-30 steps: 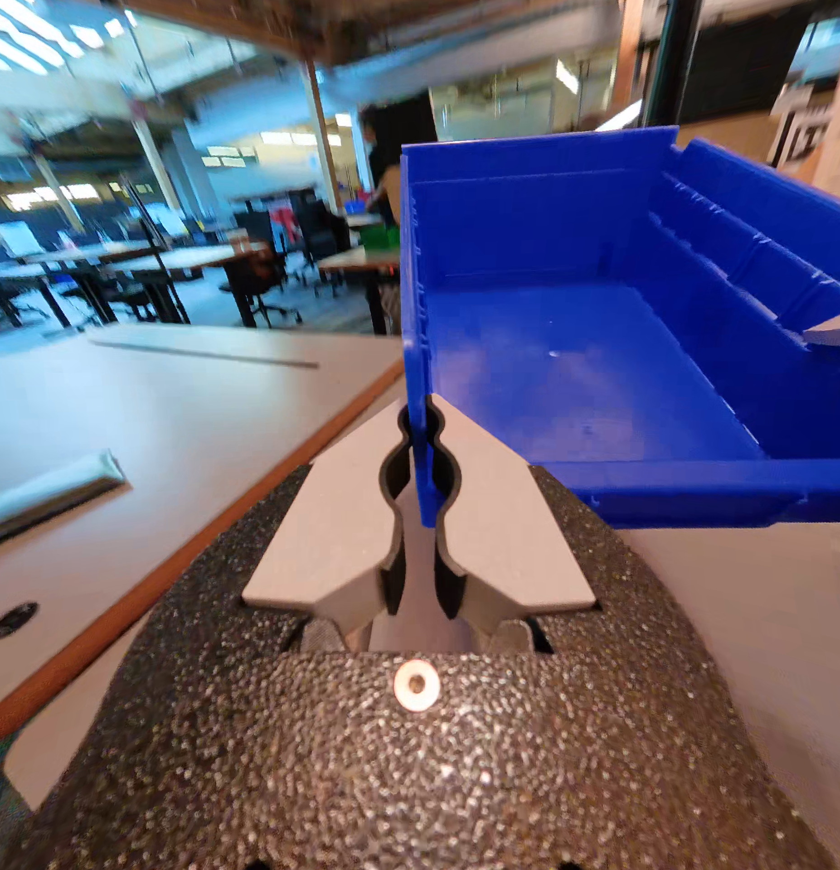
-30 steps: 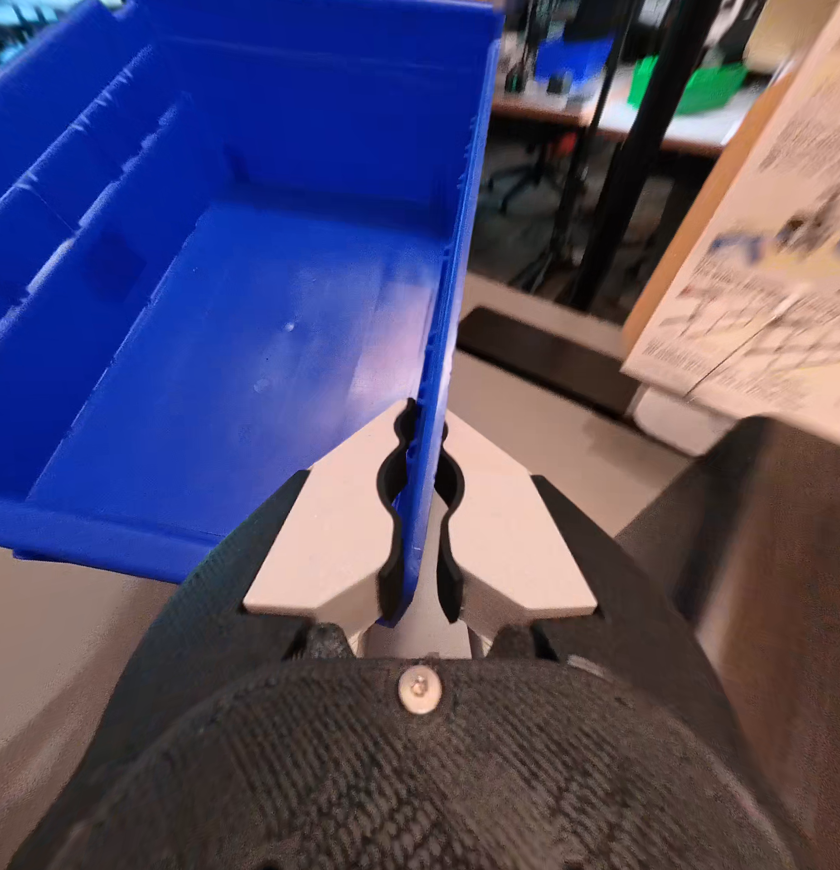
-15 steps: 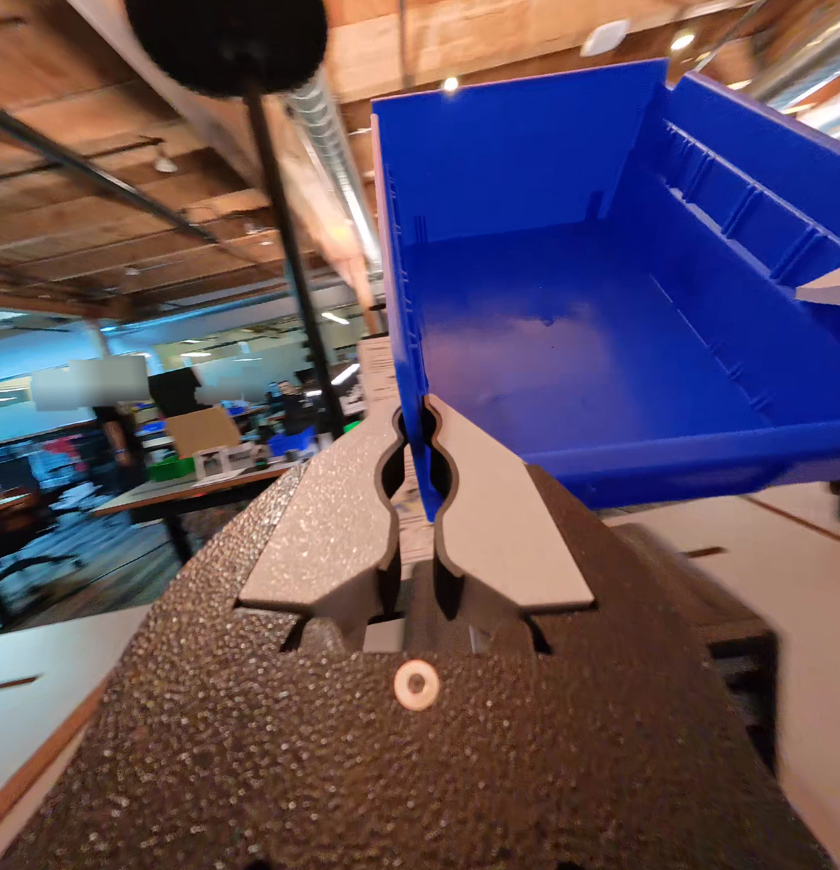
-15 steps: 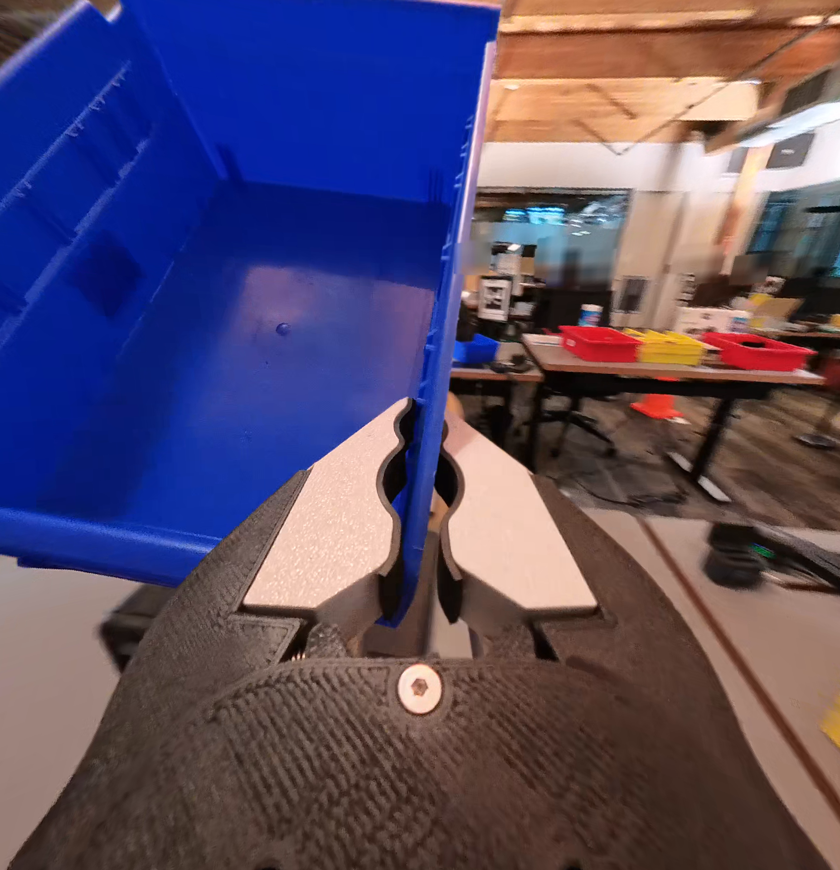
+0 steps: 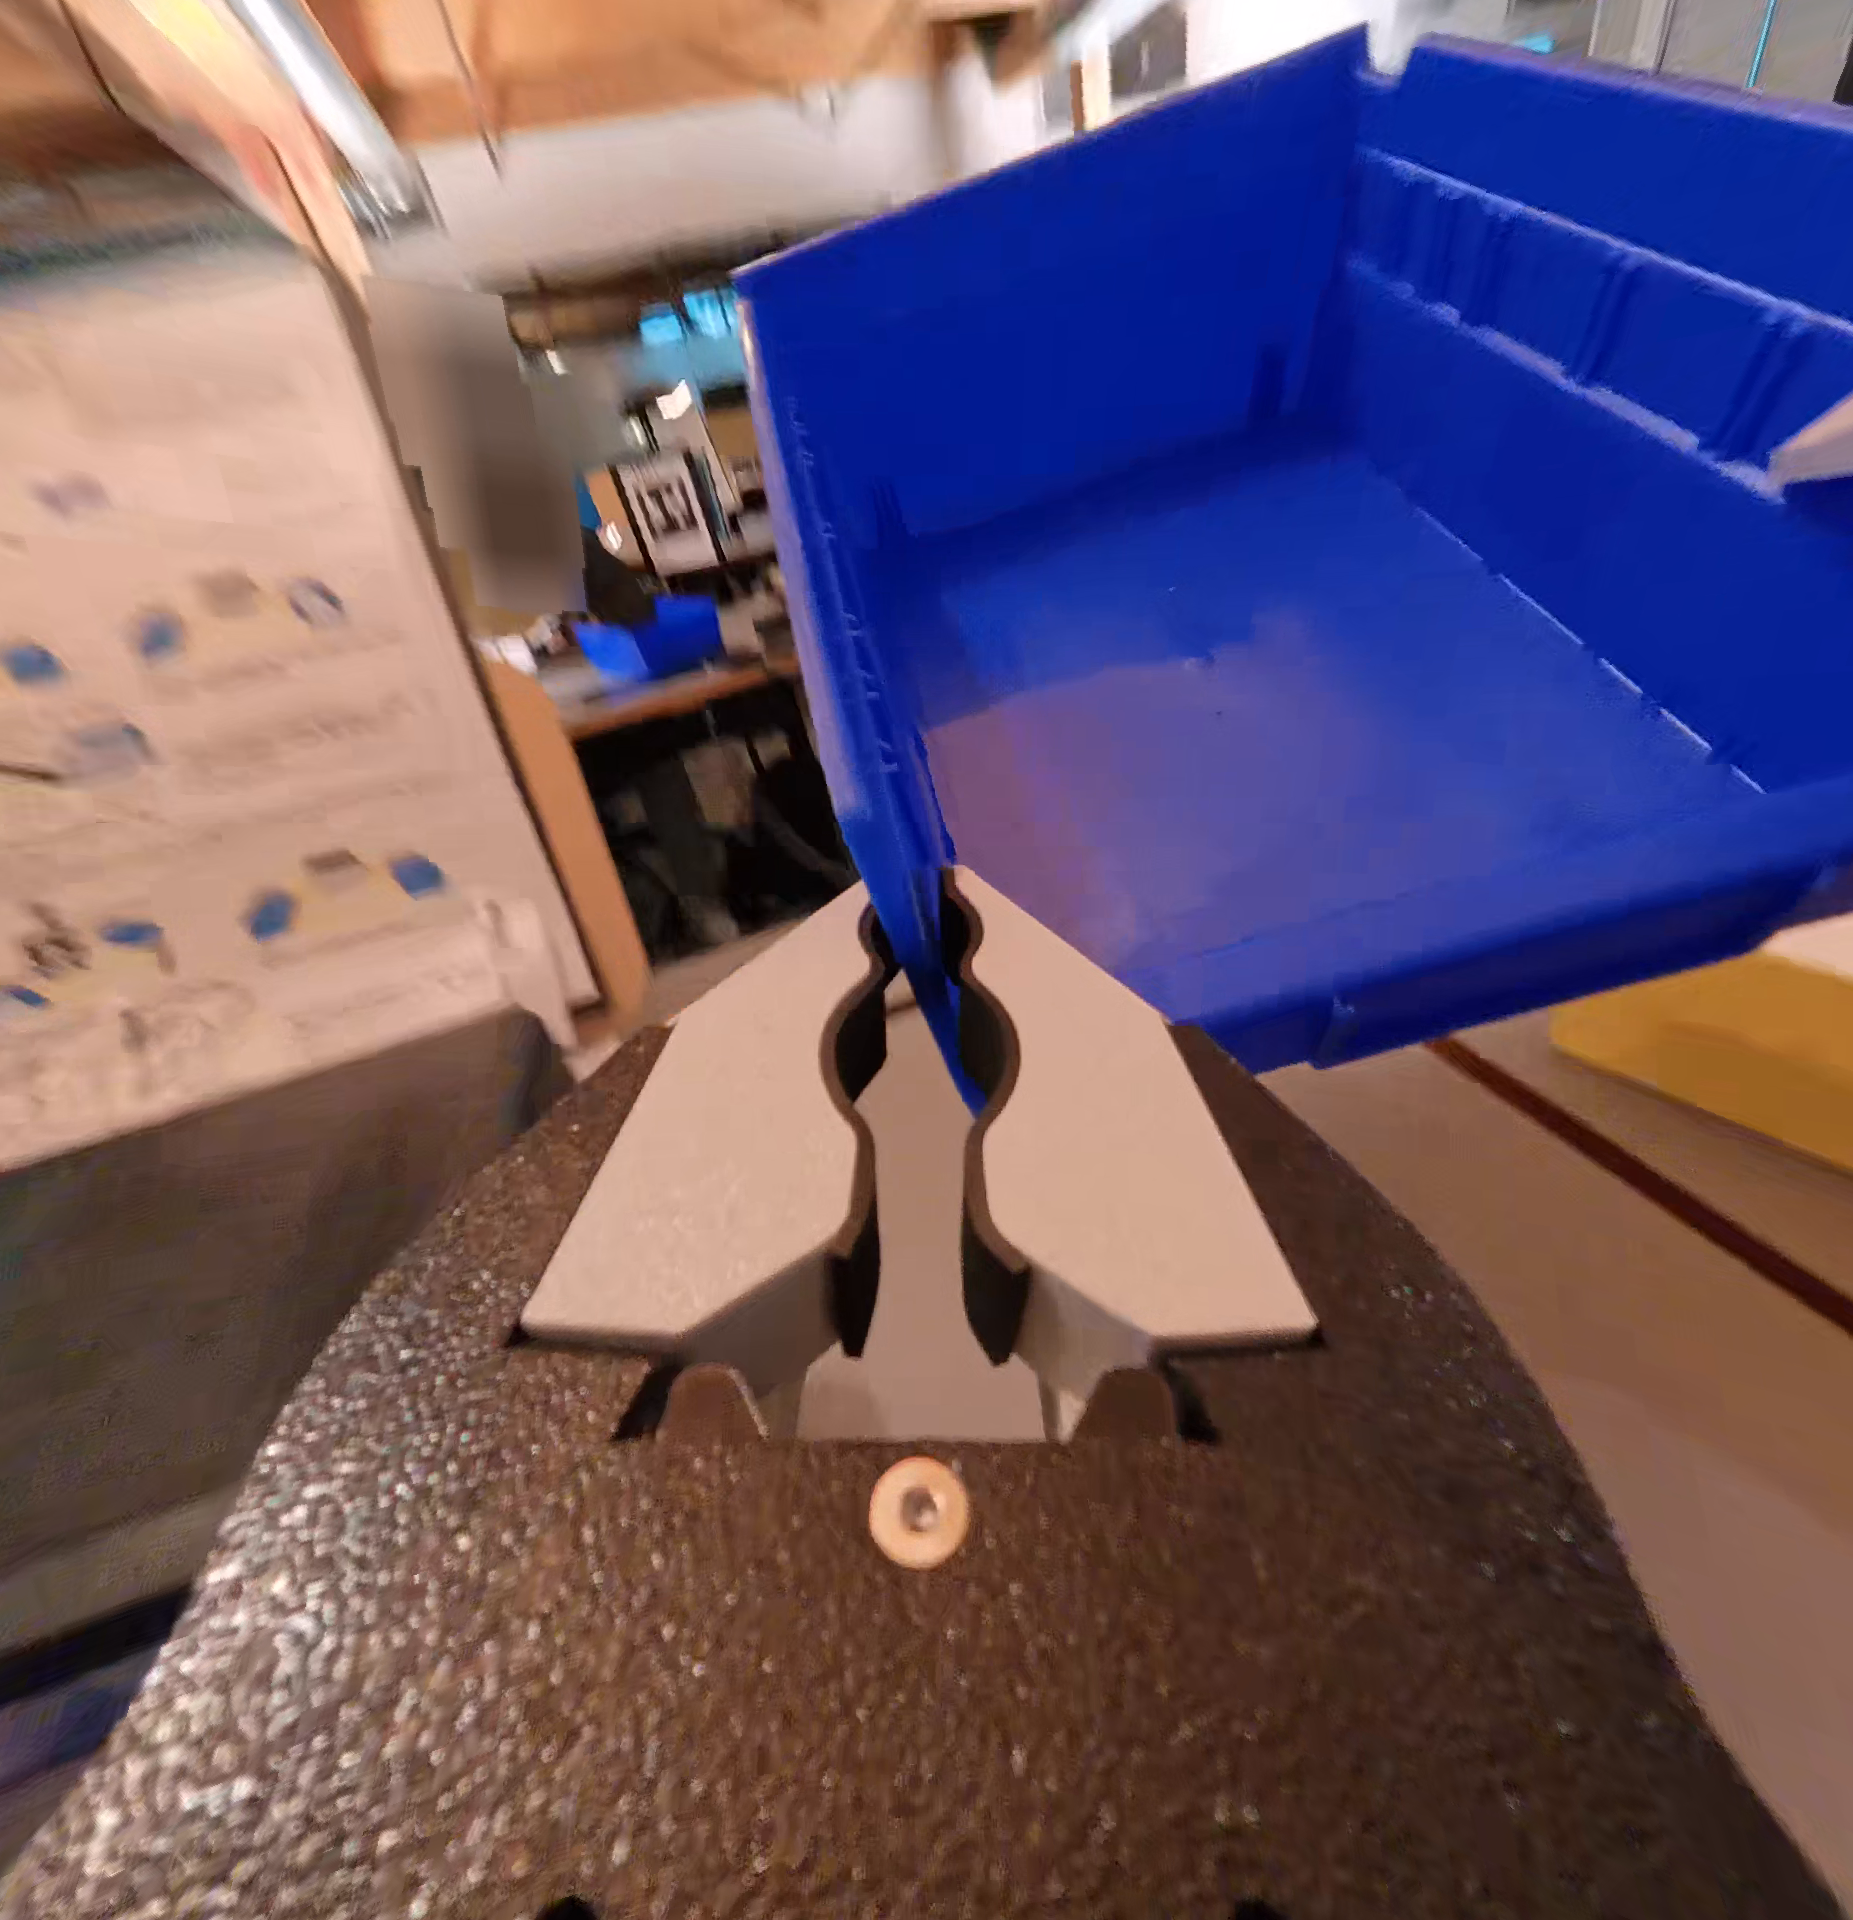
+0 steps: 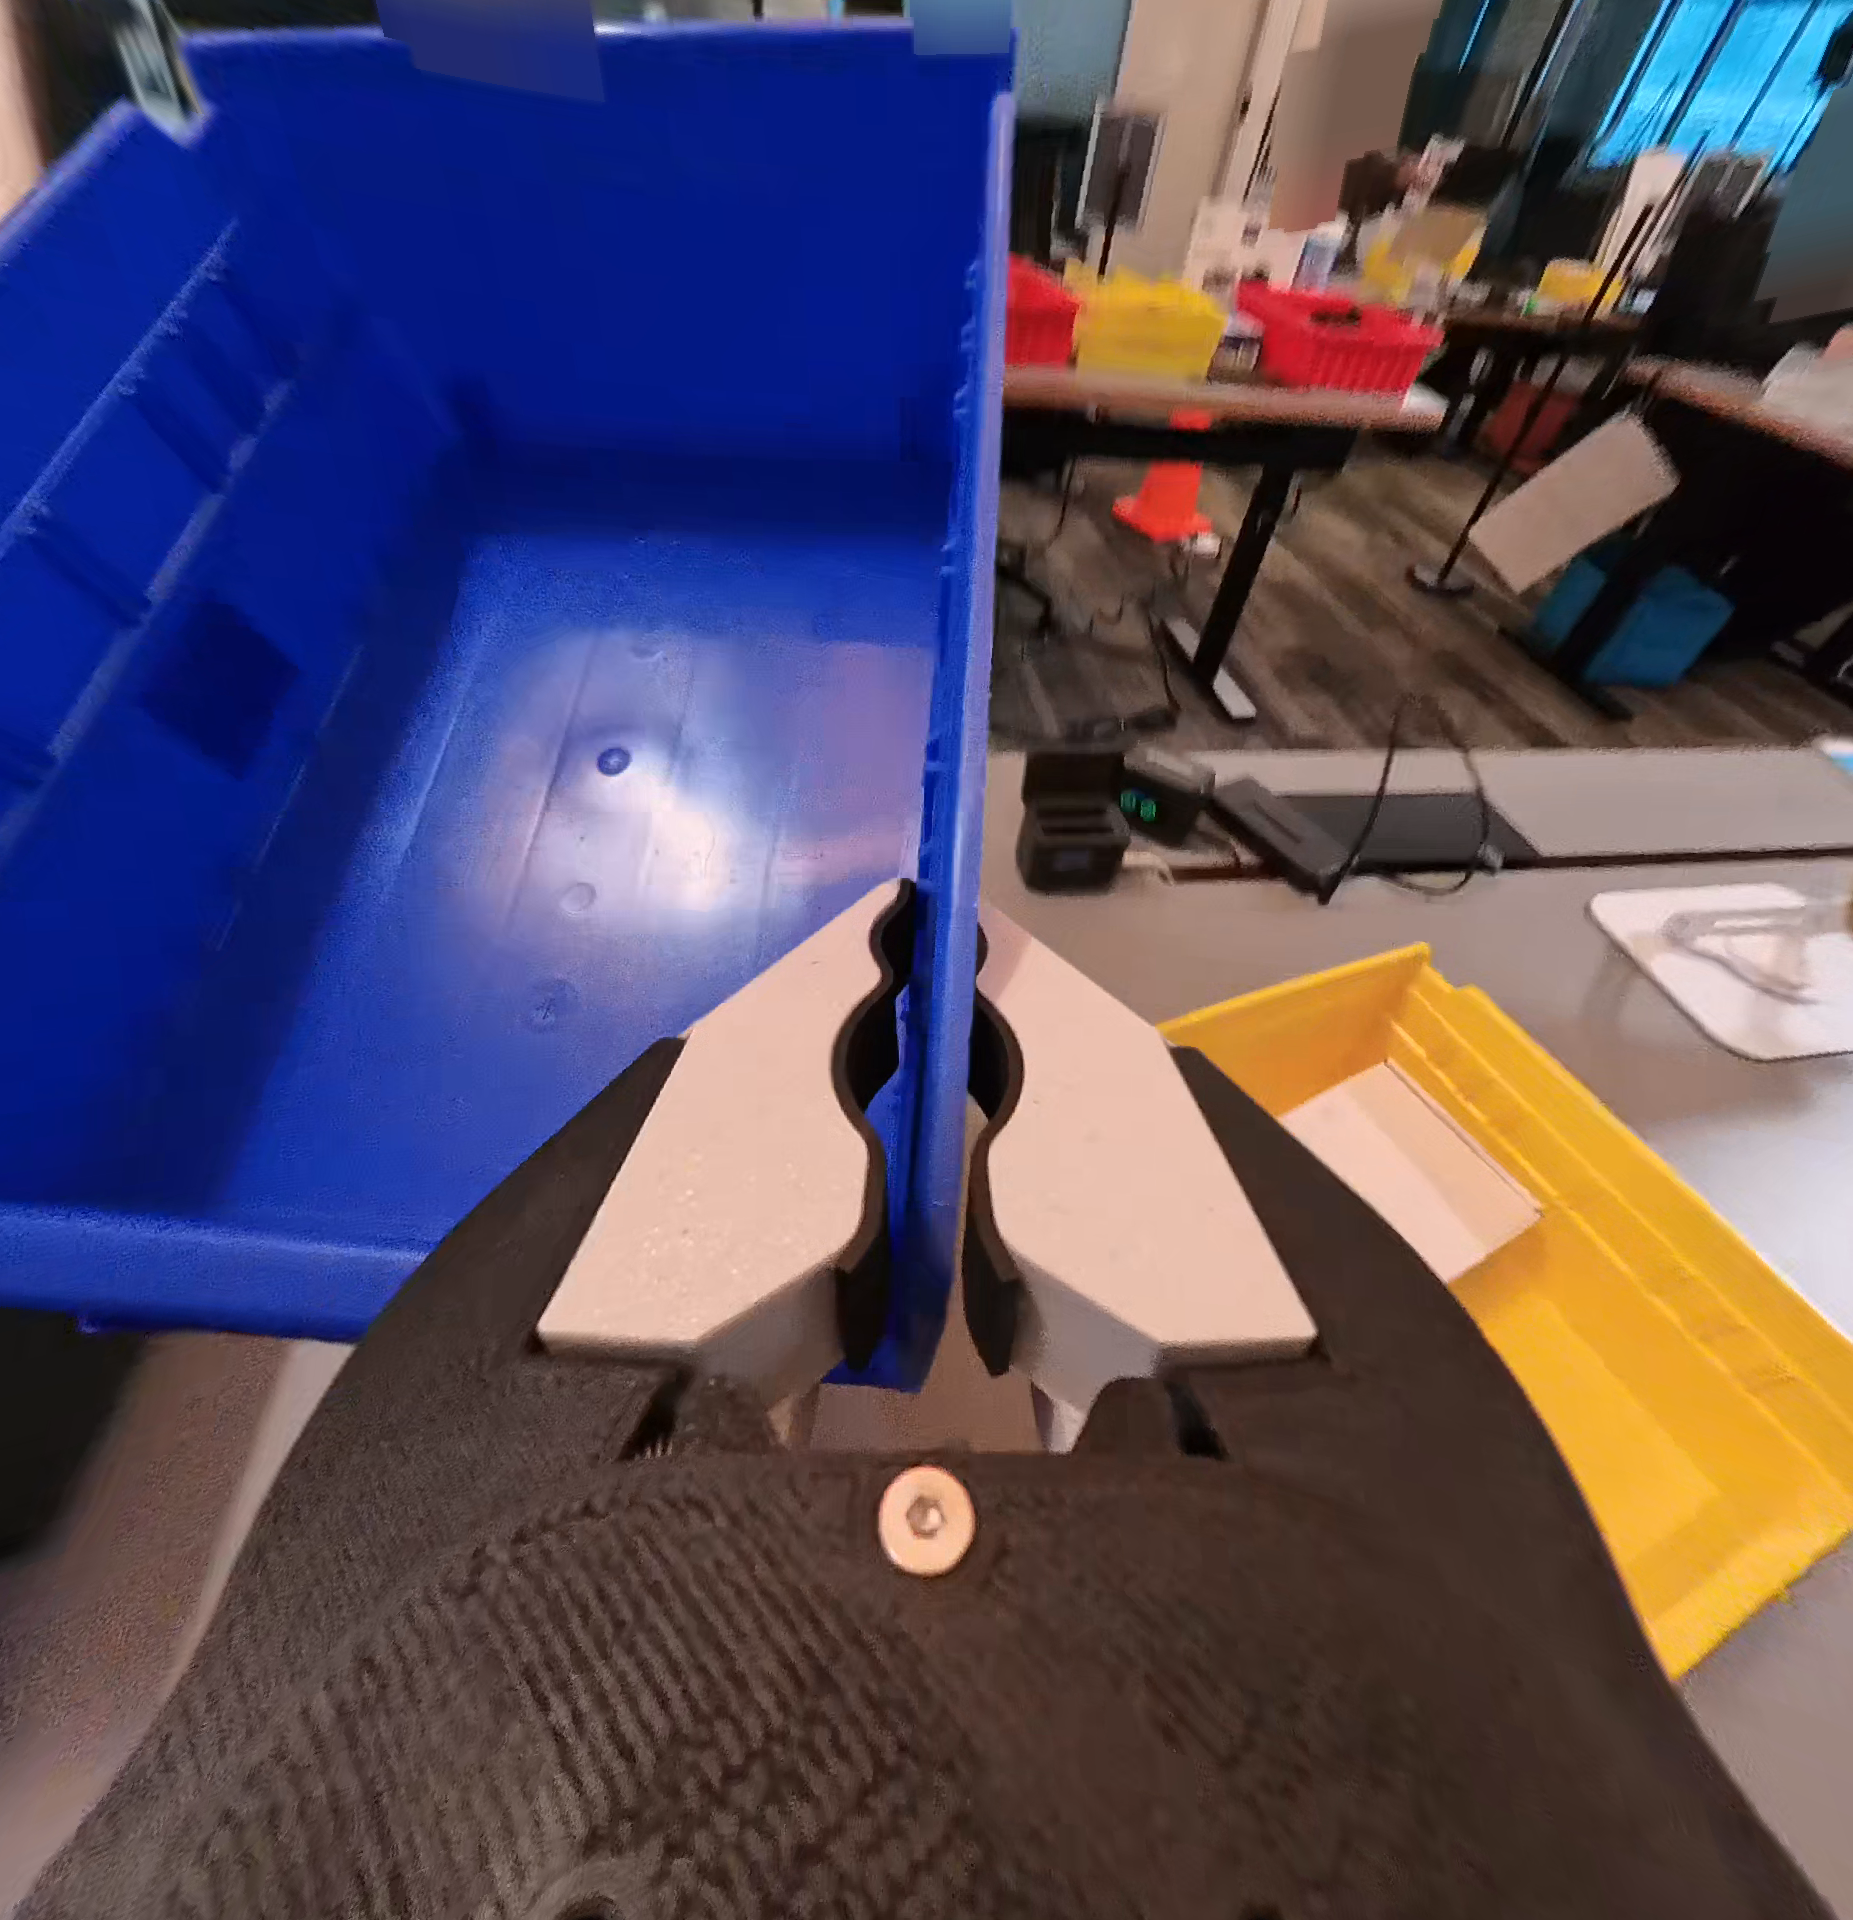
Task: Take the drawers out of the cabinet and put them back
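We carry the blue drawer [image 5: 1317, 665] in the air w/ both grippers, one per side wall, and it serves as our landmark.

Left of the drawer, in the left wrist view, a blurred printed board [image 5: 174, 675] leans over a dark block; whether that block is the cabinet, we can't tell. The left gripper [image 5: 927, 935] is clenched on the drawer's left wall, near the front corner. The wall sits slanted between the fingers, so the hold looks shallower there.

The drawer itself is empty, tilted, clear of the table [image 6: 1265, 935] below it. We judge the two-sided pinch is there bc the bin is wide and one grip alone would let it swing.

On the drawer's right wall the right gripper [image 6: 943, 935] is clamped too, wall running deep btwn the fingers, nearly to the base. Its tip also shows at the far right edge of the left wrist view.

Right of and below the drawer, a yellow drawer [image 6: 1524, 1299] lies on the table, already out. Probably we're setting the blue one near it, or heading back.
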`<state>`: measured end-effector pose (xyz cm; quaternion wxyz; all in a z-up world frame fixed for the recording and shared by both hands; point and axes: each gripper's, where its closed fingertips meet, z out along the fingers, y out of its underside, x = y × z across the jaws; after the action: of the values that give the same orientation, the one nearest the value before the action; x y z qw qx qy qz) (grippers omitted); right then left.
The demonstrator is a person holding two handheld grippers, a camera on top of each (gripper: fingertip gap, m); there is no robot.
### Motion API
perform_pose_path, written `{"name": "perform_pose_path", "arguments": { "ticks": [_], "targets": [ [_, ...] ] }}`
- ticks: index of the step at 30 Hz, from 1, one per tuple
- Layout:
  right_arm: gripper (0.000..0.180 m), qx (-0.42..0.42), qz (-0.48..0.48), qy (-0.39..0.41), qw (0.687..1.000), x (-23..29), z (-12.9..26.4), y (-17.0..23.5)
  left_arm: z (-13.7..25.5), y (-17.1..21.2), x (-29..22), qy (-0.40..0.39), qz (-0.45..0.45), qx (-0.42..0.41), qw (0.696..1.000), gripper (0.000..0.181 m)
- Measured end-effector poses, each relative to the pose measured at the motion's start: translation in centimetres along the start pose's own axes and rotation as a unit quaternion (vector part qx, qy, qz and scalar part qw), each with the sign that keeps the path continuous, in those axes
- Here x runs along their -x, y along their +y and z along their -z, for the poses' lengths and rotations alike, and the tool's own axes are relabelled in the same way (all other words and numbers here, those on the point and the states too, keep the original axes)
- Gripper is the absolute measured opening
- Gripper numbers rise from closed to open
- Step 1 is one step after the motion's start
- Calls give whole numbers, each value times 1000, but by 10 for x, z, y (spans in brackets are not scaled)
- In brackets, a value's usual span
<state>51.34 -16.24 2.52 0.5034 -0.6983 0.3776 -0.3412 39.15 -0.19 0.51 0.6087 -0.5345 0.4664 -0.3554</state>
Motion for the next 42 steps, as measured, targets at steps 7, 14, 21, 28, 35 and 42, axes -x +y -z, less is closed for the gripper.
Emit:
{"name": "perform_pose_path", "arguments": {
  "ticks": [7,14,21,28,35,42],
  "targets": [
    [1,173,-9,-42,984,-9,-105,146,-44,149,-55,30,0,201,979,5],
    [2,191,-41,-71,978,6,-155,197,-70,203,-53,-3,-2,240,971,4],
    [5,160,-25,-87,983,22,-191,202,-80,222,-47,23,-35,283,958,29],
    [94,61,2,-53,997,11,-169,158,-16,150,-85,143,-233,193,942,71],
    [111,-40,49,15,998,4,-48,102,126,91,-47,319,-131,148,927,72],
    [111,-99,62,16,993,57,70,109,205,148,159,155,-85,212,961,84]
  ]
}}
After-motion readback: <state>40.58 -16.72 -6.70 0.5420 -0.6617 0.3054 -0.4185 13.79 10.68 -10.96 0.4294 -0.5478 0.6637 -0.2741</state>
